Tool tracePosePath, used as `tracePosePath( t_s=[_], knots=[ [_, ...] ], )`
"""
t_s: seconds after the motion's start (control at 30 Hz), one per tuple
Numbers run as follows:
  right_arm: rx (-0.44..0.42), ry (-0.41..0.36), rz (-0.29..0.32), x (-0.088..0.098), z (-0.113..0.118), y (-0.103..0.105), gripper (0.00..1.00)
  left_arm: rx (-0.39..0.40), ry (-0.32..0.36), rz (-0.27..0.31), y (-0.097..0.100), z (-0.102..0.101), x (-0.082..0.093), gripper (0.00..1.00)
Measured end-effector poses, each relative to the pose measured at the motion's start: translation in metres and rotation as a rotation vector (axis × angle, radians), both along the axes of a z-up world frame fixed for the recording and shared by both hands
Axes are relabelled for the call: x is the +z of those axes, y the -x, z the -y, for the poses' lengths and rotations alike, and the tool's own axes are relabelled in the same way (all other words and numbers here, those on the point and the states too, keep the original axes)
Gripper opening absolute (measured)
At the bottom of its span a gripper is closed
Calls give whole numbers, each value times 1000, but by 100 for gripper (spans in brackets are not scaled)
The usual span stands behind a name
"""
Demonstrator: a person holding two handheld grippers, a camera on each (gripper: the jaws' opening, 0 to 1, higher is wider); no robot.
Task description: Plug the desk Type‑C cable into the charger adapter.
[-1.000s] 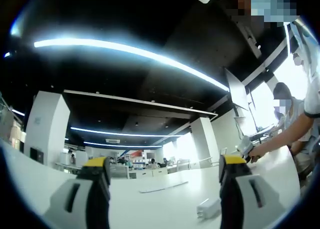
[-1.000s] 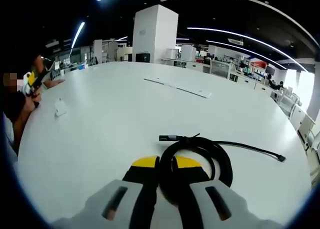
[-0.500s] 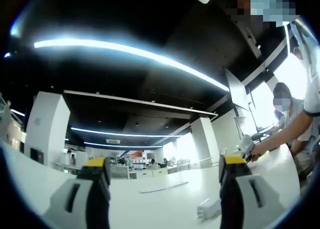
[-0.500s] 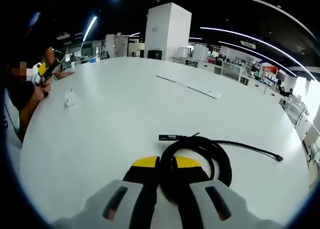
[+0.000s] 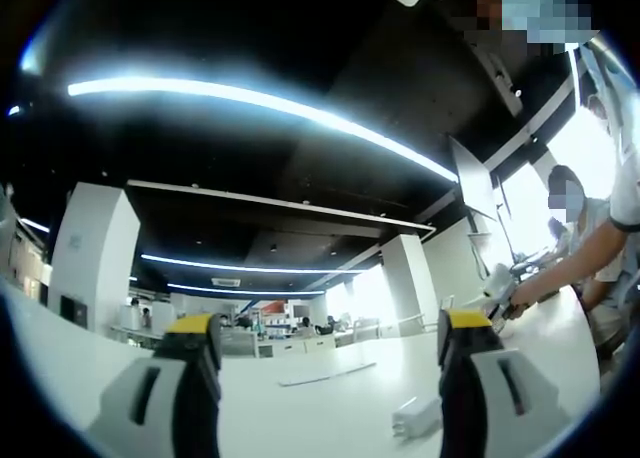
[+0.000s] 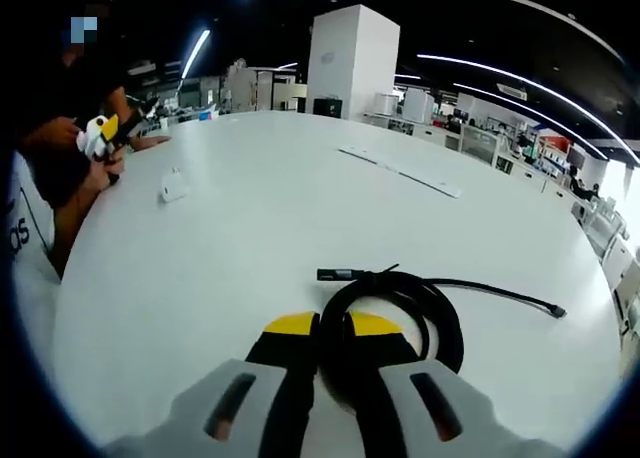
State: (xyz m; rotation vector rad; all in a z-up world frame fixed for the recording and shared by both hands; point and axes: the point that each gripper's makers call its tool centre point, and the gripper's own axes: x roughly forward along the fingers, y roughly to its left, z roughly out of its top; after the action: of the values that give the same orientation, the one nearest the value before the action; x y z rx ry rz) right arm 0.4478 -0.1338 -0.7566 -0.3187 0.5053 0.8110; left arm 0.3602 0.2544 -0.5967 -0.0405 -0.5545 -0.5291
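Note:
In the right gripper view my right gripper [image 6: 328,325] is shut on the near side of a coiled black Type-C cable [image 6: 440,318]. One plug [image 6: 335,275] sticks out to the left and the other end [image 6: 553,311] trails right across the white table [image 6: 250,228]. The white charger adapter [image 6: 172,186] lies far off to the left, near my left gripper [image 6: 100,133], which a hand holds. In the left gripper view my left gripper [image 5: 332,328] is open with nothing between its jaws, and the adapter [image 5: 418,418] lies just ahead by the right jaw. The right gripper [image 5: 497,283] is at the far right.
A flat white strip [image 6: 400,171] lies across the far part of the table, also seen as a strip [image 5: 325,375] ahead of the left jaws. A person's arm [image 5: 590,253] reaches over the table edge. Office desks and white pillars stand beyond.
The right gripper view has swung, so the adapter and left gripper sit further right in it, while the cable keeps its place at the jaws. The left gripper view is almost unchanged.

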Motion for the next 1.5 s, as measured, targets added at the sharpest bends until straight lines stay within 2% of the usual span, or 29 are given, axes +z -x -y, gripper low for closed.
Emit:
tracePosePath(
  t_s=[1.03,1.23,1.5],
  knots=[
    [105,23,0,1,-8,26,10,-11,-3,3,3,7,0,90],
    [134,28,-4,1,-18,45,10,-10,-3,5,3,7,0,90],
    [195,39,-14,1,-26,58,10,-11,-4,5,4,9,0,90]
  ],
)
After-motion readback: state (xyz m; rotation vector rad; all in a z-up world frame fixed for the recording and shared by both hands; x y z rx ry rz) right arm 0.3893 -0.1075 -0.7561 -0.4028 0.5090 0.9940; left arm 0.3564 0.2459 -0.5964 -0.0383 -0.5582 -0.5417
